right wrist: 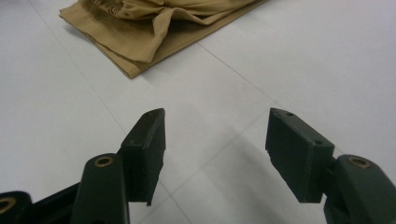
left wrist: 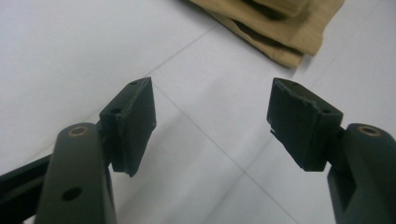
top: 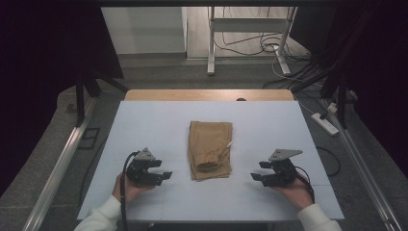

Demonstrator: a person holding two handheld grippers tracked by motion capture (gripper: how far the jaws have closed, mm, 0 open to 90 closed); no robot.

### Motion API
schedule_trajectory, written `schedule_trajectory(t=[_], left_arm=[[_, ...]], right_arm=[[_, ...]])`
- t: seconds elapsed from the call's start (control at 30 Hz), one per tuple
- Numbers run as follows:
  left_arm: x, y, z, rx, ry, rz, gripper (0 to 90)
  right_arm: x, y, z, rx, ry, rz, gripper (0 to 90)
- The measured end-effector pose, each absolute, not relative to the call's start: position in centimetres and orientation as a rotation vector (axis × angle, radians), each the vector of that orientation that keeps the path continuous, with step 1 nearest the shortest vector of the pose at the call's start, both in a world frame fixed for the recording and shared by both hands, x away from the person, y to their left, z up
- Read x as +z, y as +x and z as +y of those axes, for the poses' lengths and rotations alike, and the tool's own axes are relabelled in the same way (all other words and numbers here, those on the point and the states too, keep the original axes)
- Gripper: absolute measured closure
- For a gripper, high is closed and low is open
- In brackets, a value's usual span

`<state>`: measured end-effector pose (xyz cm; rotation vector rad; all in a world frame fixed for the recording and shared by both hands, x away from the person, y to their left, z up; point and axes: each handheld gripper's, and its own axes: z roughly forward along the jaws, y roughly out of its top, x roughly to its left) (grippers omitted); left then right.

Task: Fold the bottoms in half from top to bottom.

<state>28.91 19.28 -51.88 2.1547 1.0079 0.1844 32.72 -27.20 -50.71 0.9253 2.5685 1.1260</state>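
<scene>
Tan cloth, a folded garment [top: 210, 149] with a gathered cuff uppermost, lies flat on a pale blue-white table [top: 144, 125] between the two hand-held tools, well clear of both. To its left in the high view, the left gripper [top: 164, 174] rests low over the tabletop in the person's left hand [top: 126, 187], its black jaws spread wide with nothing between them and their tips turned toward the garment's near left corner. The left gripper view looks along those jaws to bare table marked by thin seam lines, with the folded edges of the garment [left wrist: 275, 28] ahead and to the right of the jaw tips, apart from them. On the opposite side, the right gripper [top: 256, 176] sits in the person's right hand [top: 294, 190], its jaws equally wide and empty, their tips facing the garment's near right corner with a strip of bare table between. In the right gripper view the garment [right wrist: 149, 28] lies ahead and to the left of the jaws, its hemmed corner the nearest part and a loose flap of cloth folded over the top layer. A grey three-cornered plate [top: 285, 154] tops the right gripper, and a black cable [top: 124, 202] trails back from the left one past a white sleeve [top: 102, 217]. Beyond the table's far wooden edge [top: 207, 95], a white metal frame [top: 248, 24] stands on the floor among loose cords.
</scene>
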Motion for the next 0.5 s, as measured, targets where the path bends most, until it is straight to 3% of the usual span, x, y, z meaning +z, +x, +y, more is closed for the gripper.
schedule_trajectory(t=[0.5], left_arm=[[-51.9, 27.6, 20.5, 0.182, 2.12, 1.032, 30.8]], right_arm=[[-50.8, 32.1, -28.4, 1.145, 0.934, 2.557, 37.7]])
